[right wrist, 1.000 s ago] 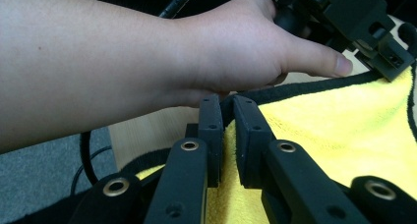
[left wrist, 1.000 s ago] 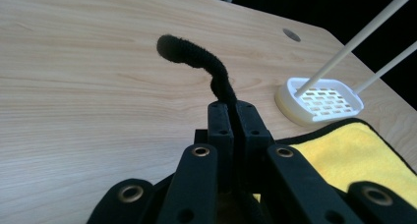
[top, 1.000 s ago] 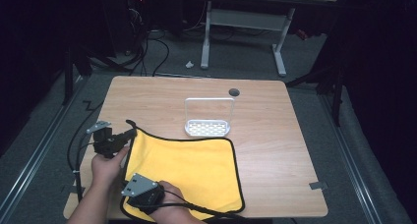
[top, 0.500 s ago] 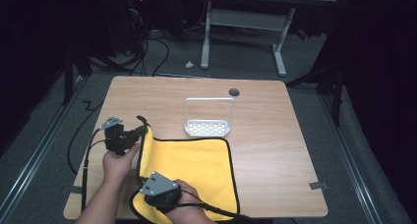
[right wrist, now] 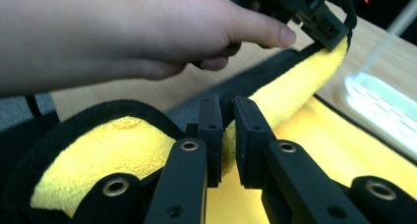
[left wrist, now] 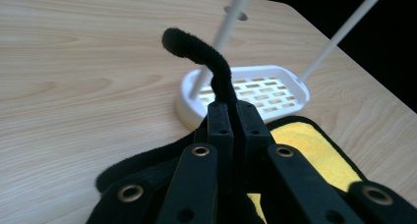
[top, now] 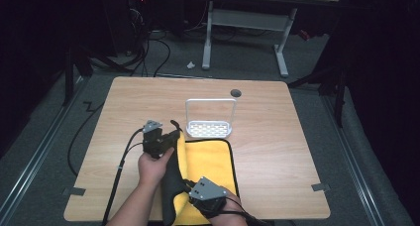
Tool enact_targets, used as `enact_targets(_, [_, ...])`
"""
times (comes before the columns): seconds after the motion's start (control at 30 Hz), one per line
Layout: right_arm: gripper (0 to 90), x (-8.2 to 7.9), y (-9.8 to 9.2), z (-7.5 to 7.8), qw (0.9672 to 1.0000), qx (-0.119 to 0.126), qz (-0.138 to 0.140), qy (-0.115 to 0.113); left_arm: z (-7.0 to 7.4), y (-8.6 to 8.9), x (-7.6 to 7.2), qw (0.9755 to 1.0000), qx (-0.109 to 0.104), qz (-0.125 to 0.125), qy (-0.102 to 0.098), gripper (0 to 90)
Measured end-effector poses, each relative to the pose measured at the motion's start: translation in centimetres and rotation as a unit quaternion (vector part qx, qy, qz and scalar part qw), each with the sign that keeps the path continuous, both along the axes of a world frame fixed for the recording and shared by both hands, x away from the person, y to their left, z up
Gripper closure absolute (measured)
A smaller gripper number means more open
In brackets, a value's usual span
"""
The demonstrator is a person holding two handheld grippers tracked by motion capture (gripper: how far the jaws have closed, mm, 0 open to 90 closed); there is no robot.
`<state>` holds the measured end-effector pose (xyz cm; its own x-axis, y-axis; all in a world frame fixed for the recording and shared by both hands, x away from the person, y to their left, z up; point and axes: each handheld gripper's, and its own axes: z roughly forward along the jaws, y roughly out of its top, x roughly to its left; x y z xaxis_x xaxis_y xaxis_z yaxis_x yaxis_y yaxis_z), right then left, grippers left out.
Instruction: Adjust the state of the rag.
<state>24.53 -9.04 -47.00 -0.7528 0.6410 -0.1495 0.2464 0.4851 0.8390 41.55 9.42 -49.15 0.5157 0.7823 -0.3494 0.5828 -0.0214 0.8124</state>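
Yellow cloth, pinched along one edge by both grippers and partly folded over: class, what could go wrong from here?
1. The left gripper pinches only the black trim at the corner of the yellow cloth; that thin hold could slip mid-fold.
2. That corner is lifted close to the white rack; carrying it further across could catch the rack's upright handle or push it.
3. The right gripper holds a bunched edge, so the fold may land uneven.
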Motion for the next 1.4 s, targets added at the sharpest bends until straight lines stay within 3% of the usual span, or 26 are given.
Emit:
enact_targets(0.3, [83.4,-0.7,-5.0,-1.2,0.9992,-0.015,-0.036,0.011,-0.2,-5.0,0.1,0.9997,0.012,-0.02,0.007,86.2])
enact_targets(0.43, [83.3,-0.8,-6.0,-1.5,0.9988,-0.016,-0.043,0.015,-0.5,-6.5,0.2,0.9993,0.027,-0.023,0.011,86.1])
enact_targets(0.57, [83.3,-1.0,-7.1,-1.8,0.9983,-0.022,-0.051,0.02,-0.5,-7.5,0.3,0.9991,0.032,-0.023,0.015,86.0])
enact_targets(0.77, [83.1,-1.3,-8.4,-2.1,0.9976,-0.025,-0.061,0.025,-0.3,-8.3,0.2,0.9994,0.023,-0.024,0.013,85.9])
enact_targets(0.9, [83.1,-1.4,-9.1,-2.2,0.9969,-0.027,-0.067,0.029,-0.3,-9.0,0.2,0.999,0.031,-0.029,0.014,85.9])
enact_targets(1.4, [81.2,-1.8,-10.2,-3.2,0.9951,-0.047,-0.075,0.044,-0.8,-12.1,0.3,0.9979,0.039,-0.046,0.023,84.7])
